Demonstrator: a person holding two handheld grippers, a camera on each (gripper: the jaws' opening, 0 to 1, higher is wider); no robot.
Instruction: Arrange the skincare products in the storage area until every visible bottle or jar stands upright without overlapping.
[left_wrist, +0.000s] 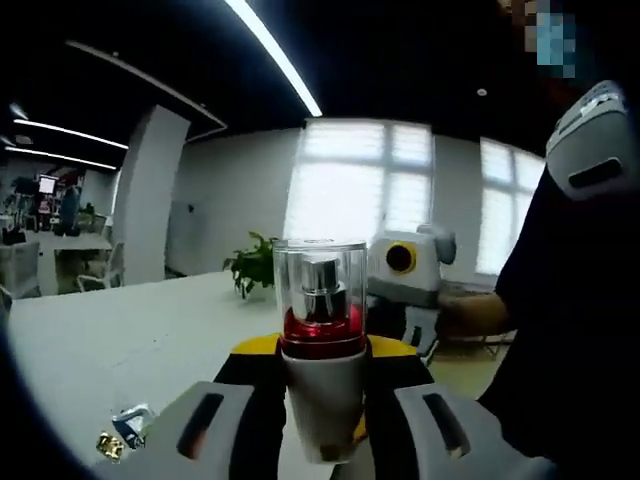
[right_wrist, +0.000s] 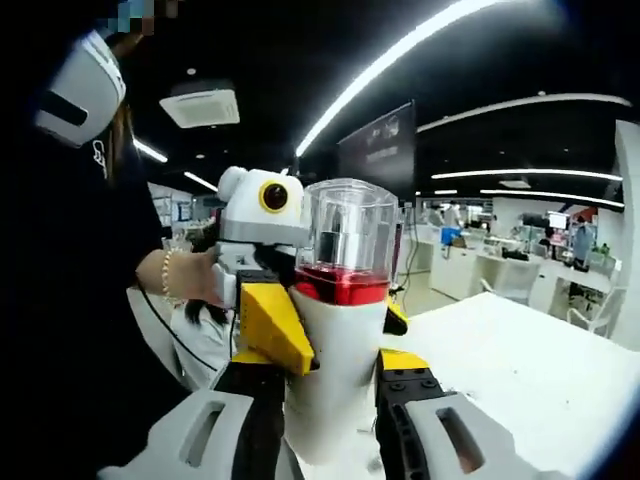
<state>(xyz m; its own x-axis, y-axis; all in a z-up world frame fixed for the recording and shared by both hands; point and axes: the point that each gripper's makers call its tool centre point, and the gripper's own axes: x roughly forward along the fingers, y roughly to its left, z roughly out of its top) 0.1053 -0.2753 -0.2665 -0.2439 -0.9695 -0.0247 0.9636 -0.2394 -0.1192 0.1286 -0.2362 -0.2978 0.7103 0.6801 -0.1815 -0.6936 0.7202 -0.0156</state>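
With both grippers (left_wrist: 322, 425) (right_wrist: 330, 425) pinching the white red-banded clear-capped bottle (left_wrist: 322, 350) (right_wrist: 340, 330), we should lower it straight upright.

The left tool (left_wrist: 322, 425) grips a white bottle with a clear cap and red band (left_wrist: 321, 340) upright. The right tool (left_wrist: 408, 275) is behind it, above the white surface (left_wrist: 120, 345).

Bottle (left_wrist: 322, 350) base hidden between the fingers (left_wrist: 200, 430) at the lower edge; small items (left_wrist: 122, 432) on the counter (left_wrist: 110, 350) too blurred to identify; distant desks (right_wrist: 500, 265) indistinct
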